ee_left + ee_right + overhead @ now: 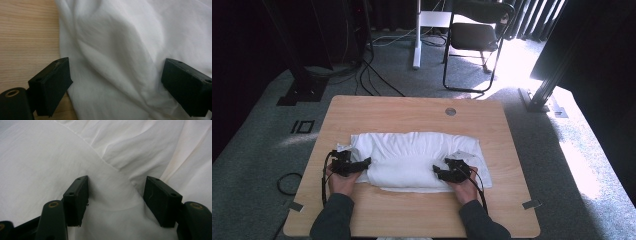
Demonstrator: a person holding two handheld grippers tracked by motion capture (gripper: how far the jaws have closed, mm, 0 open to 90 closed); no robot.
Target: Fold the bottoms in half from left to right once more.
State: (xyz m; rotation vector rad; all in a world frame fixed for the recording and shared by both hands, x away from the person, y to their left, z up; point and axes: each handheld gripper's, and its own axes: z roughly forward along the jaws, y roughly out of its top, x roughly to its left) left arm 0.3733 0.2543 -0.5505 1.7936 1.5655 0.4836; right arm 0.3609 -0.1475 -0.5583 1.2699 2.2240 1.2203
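A white cloth (412,157), folded into a wide bundle, lay across the middle of the wooden table (412,107), long side running left to right, w/ its near edge well back from the table's front edge. The person's two forearms, in dark sleeves, came in from the bottom of the high view and angled slightly inward toward the cloth. The left hand (343,181) sat at the cloth's left end, wrist low over the table, holding the left gripper (362,164) about level and pointing right, into the bundle's side. In the left gripper view its jaws stood wide apart over the cloth's edge, one above the bare wood beside the fabric, the other over the folds; nothing was pinched btwn them, and the pads pressed on nothing. The right hand (464,189) sat at the cloth's near right part, w/ the right gripper (441,171) pointing left and a bit forward onto the fabric. In the right gripper view its jaws were parted too, a raised ridge of cloth btwn them; whether the pads touched that ridge couldn't be told. Cables trailed back from both grippers along the wrists.
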